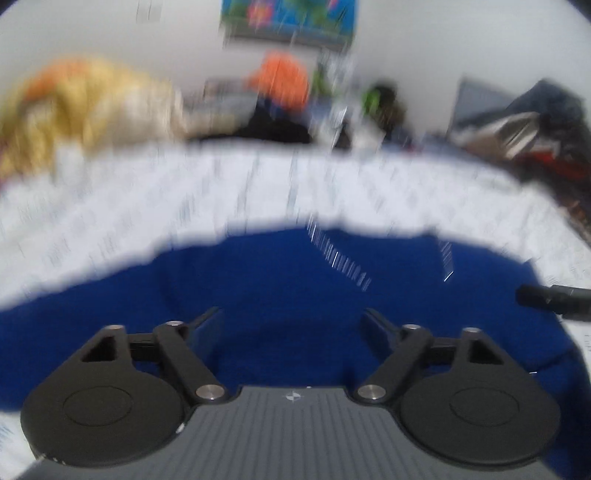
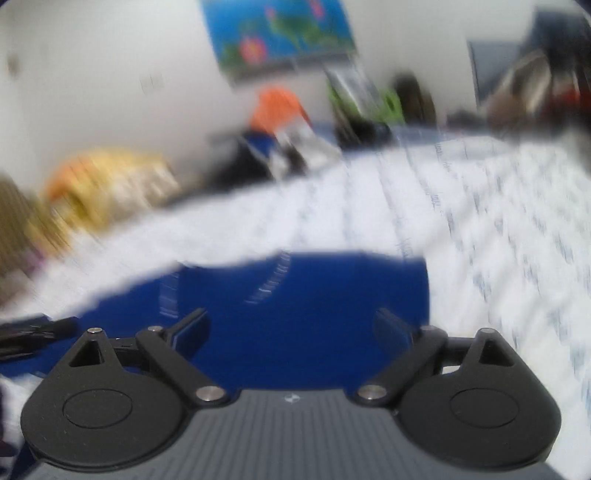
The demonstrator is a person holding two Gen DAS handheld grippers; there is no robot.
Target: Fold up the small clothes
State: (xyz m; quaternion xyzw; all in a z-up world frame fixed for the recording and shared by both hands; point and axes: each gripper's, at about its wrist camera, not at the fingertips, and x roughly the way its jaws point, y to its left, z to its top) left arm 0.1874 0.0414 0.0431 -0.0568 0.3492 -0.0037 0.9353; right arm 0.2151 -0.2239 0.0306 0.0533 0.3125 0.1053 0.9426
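Blue garment lies spread on the white patterned sheet, filling the near ground under both cameras, its far edge running ragged across the middle of the left view. It shows again in the right view, where its right-hand side ends in a straighter edge against the sheet. It looks soft, limp and light: it will sag and drape the moment it is lifted, and a single layer could slip out of a shallow pinch. Best bet, I judge, is a hold on an edge or corner, one for each side, taking a good bite of cloth.

Left gripper hangs over the cloth, jaws standing well apart, nothing between them. Right gripper likewise, jaws wide, nothing clamped, blue cloth showing beneath the gap. Its dark tip pokes in at the right edge of the left view.

Everything beyond is badly blurred: a yellowish heap far left, something orange by the wall, a bright picture above.
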